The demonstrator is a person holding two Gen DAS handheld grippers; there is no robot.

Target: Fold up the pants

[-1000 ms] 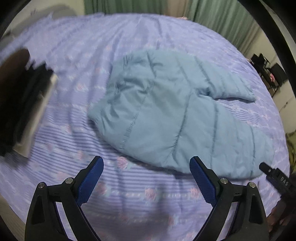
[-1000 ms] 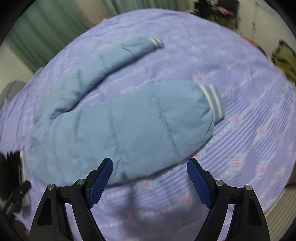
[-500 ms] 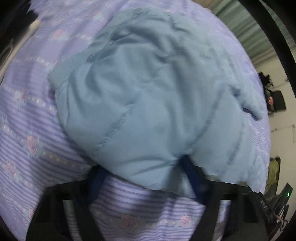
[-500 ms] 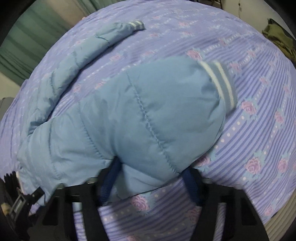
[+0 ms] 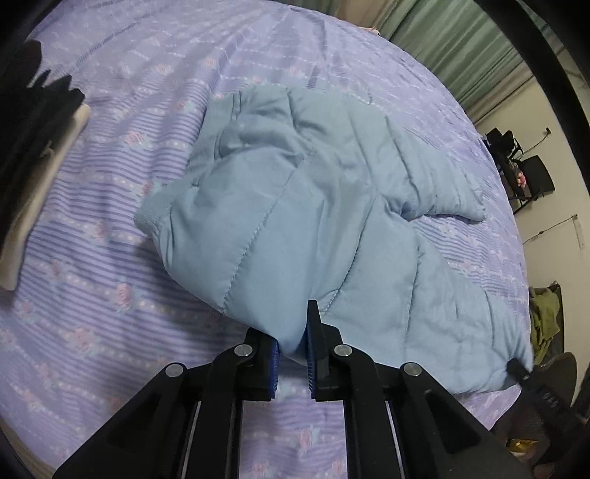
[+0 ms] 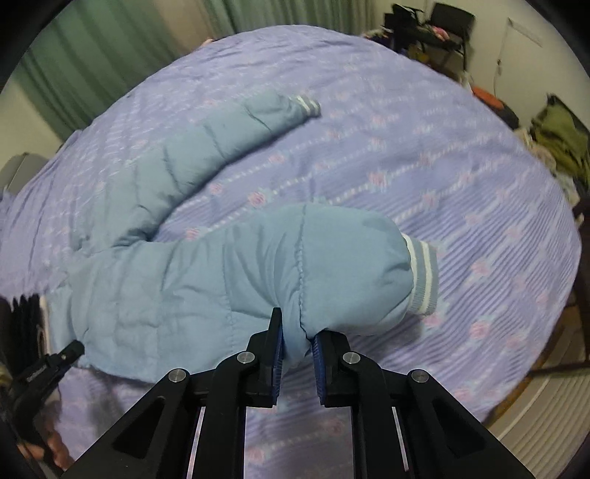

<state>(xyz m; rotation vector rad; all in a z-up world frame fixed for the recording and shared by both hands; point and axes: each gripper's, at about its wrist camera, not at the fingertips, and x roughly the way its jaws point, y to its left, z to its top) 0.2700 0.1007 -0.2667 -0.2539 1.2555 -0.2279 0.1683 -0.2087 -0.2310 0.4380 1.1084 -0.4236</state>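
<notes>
Light blue quilted pants (image 5: 324, 206) lie across a purple flowered bedspread (image 5: 110, 294). My left gripper (image 5: 293, 342) is shut on a pinch of the near edge by the waist end, lifting it off the bed. In the right wrist view the pants (image 6: 228, 272) show both legs: the near leg ends in a striped cuff (image 6: 424, 280), the far leg (image 6: 206, 147) stretches away to the upper right. My right gripper (image 6: 297, 339) is shut on the near leg's lower edge, close to the cuff, and that edge is raised too.
A stack of dark folded clothes (image 5: 33, 147) sits at the bedspread's left side. Green curtains (image 5: 442, 40) hang behind the bed. Chairs and clutter (image 6: 435, 29) stand beyond the far edge, and olive cloth (image 6: 560, 136) lies at the right.
Both grippers went from wide open above the bed down onto the pants' near edge, closed on the fabric, and have now risen with it pinched between their pads.
</notes>
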